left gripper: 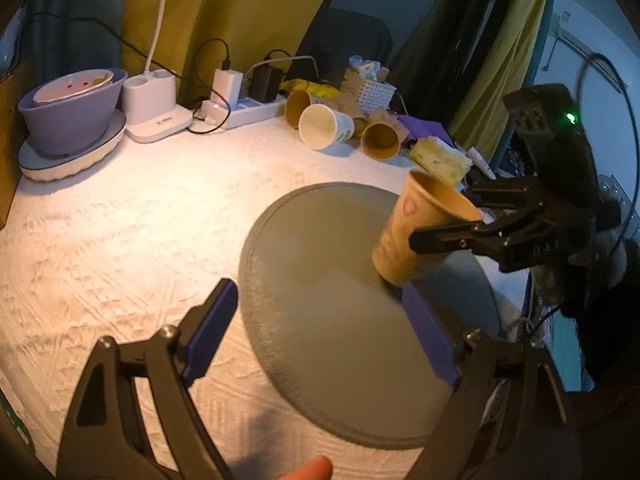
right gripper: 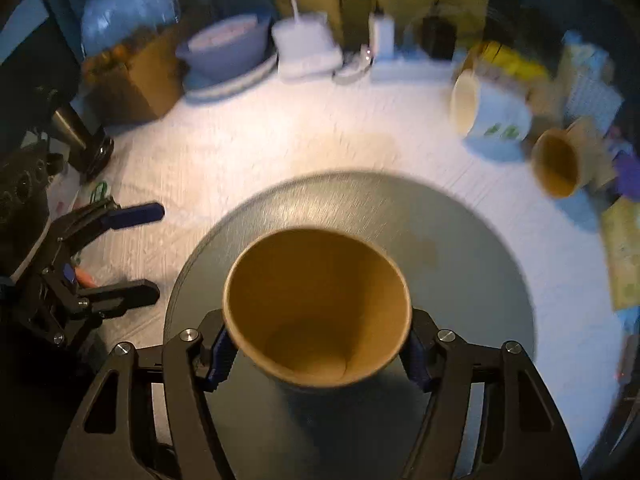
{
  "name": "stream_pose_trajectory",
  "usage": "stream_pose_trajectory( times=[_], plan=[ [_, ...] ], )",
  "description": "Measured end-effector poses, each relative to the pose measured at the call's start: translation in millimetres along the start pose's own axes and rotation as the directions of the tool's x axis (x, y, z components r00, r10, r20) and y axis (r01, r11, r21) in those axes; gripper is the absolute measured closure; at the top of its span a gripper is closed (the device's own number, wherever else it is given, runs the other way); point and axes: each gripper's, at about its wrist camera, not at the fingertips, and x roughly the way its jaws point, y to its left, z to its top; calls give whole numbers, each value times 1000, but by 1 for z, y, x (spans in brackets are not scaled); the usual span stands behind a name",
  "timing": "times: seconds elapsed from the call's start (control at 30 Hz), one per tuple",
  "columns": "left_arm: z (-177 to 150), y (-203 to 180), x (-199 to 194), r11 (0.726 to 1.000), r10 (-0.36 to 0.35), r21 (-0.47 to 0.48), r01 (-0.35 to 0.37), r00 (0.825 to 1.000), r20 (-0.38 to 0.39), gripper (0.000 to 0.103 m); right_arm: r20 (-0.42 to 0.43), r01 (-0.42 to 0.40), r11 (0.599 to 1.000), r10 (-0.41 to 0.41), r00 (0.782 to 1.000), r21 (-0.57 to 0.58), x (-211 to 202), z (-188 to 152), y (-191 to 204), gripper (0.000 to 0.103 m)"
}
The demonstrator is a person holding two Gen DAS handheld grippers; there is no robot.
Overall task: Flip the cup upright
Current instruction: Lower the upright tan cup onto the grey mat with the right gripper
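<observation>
White textured cloth covers the table (left gripper: 120, 216), lit warmly from a lamp at the back, with yellow curtains behind. At far left a lavender bowl (left gripper: 70, 112) sits on a plate, then a power strip (left gripper: 248, 110) with chargers, then several spare paper cups (left gripper: 324, 126) lying on their sides.

Nearer, the left gripper (left gripper: 320, 332) hovers over the edge of a round grey mat (left gripper: 320, 280), its fingers spread wide and holding nothing.

Farther right, the brown paper cup (left gripper: 420, 228) is mouth-up but tilted, its base at or just above the mat. The right gripper (right gripper: 318, 354) has its fingers pressed against the cup's sides partway up the wall.

The cup looks light, thin-walled and easily crushed, so a gentle squeeze on the mid-wall seems wise; the rolled rim is likely stiffer. Empty, it would tip readily if released while leaning.
</observation>
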Motion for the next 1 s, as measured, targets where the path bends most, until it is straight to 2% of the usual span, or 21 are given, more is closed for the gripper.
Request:
stream_pose_trajectory(
  times=[0.2,0.53,0.8,1.0],
  plan=[
    [1,-15,4,1000,-7,-4,7,1000,-6,17,115,100,995,-98,988,-17,-9,-13,2,34],
    [3,-39,14,1000,-4,-2,4,1000,-20,17,157,169,986,-169,973,15,-22,-40,-15,35],
    [3,-46,29,998,56,-7,-56,998,-32,17,169,159,986,-166,972,53,-25,-50,-23,35],
    [3,-47,37,998,68,-8,-68,997,-44,17,170,158,986,-166,971,58,-19,-48,-25,35]
  ],
)
